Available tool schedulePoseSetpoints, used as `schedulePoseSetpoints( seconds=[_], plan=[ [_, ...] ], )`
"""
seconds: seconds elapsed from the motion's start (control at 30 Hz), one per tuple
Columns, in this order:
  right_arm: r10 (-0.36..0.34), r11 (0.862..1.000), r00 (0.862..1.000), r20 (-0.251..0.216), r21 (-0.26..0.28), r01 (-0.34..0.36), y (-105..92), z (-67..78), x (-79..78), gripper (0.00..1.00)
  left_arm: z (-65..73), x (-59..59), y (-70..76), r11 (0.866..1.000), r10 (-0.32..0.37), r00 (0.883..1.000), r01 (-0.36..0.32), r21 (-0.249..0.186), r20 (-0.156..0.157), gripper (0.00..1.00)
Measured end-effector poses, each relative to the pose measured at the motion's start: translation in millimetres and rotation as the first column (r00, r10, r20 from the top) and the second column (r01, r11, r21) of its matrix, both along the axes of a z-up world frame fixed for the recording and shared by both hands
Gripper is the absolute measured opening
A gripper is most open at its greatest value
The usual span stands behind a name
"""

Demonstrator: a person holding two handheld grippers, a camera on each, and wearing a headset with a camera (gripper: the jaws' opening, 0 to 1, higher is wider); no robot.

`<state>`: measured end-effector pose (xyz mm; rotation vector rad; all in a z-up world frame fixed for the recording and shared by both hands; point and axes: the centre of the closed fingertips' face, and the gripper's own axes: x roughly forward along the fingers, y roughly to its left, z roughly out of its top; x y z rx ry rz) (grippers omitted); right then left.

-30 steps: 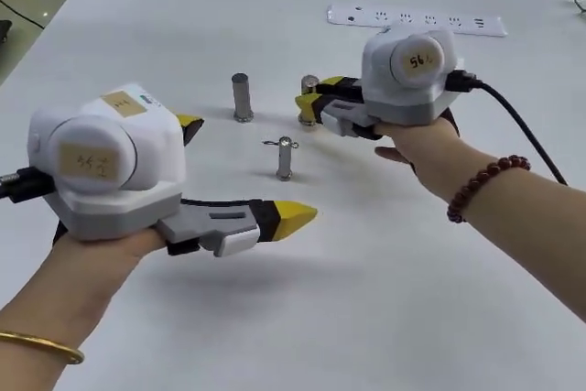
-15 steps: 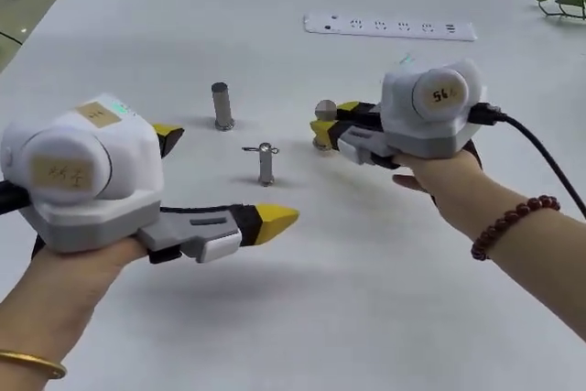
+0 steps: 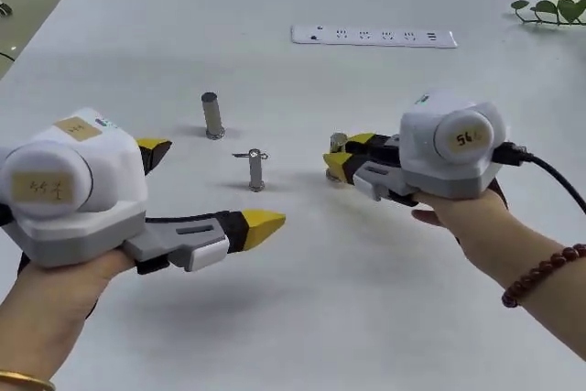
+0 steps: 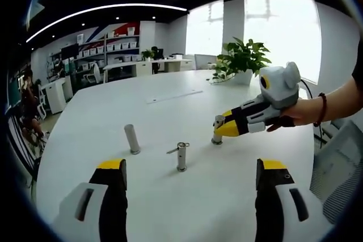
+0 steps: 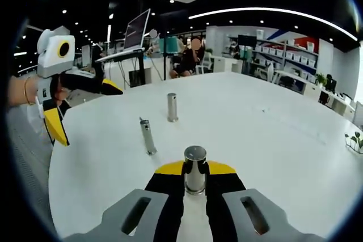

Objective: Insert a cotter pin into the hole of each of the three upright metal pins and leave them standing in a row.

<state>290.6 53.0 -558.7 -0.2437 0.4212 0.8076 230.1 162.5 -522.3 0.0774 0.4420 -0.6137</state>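
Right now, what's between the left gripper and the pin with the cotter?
Nothing: bare table from left gripper to pin, seen in left gripper view.

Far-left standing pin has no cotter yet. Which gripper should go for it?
Left. The left gripper is open, empty and on the far-left pin's side; the right gripper is shut on another metal pin.

One metal pin (image 5: 194, 175) stands between the right gripper (image 3: 348, 155) jaws; cotter-pinned pin (image 5: 147, 136) ahead-left of them; bare pin (image 5: 172, 107) farther ahead.
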Motion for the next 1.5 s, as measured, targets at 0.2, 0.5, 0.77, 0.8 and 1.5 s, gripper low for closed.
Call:
schedulePoseSetpoints(
  seconds=[0.2, 0.5, 0.77, 0.8, 1.5],
  plan=[
    [-0.005, 1.000, 1.000, -0.009, 0.003, 0.005, -1.1, -4.5, -9.8, 0.07, 0.2, -2.4, -0.4, 1.000, 0.001, 1.000, -0.001, 0.002, 0.001, 0.93],
    [-0.010, 1.000, 1.000, -0.011, 0.007, 0.010, 0.0, -6.2, -17.0, 0.07, 2.7, -2.4, -0.4, 1.000, 0.002, 1.000, -0.002, -0.003, 0.009, 0.92],
    [-0.028, 1.000, 1.000, -0.012, 0.006, 0.028, -1.0, -7.7, -22.5, 0.07, 3.4, -3.9, -1.3, 1.000, -0.003, 1.000, 0.003, -0.005, 0.012, 0.92],
    [-0.028, 1.000, 1.000, -0.010, 0.002, 0.028, -1.2, -8.2, -23.5, 0.07, 3.5, -4.2, -1.4, 1.000, -0.003, 1.000, 0.003, -0.006, 0.012, 0.91],
    [-0.098, 0.995, 0.994, -0.039, 0.004, 0.098, -3.5, -15.9, -34.3, 0.08, 2.2, -6.8, -2.2, 1.000, -0.007, 1.000, 0.007, -0.006, 0.012, 0.91]
  ],
)
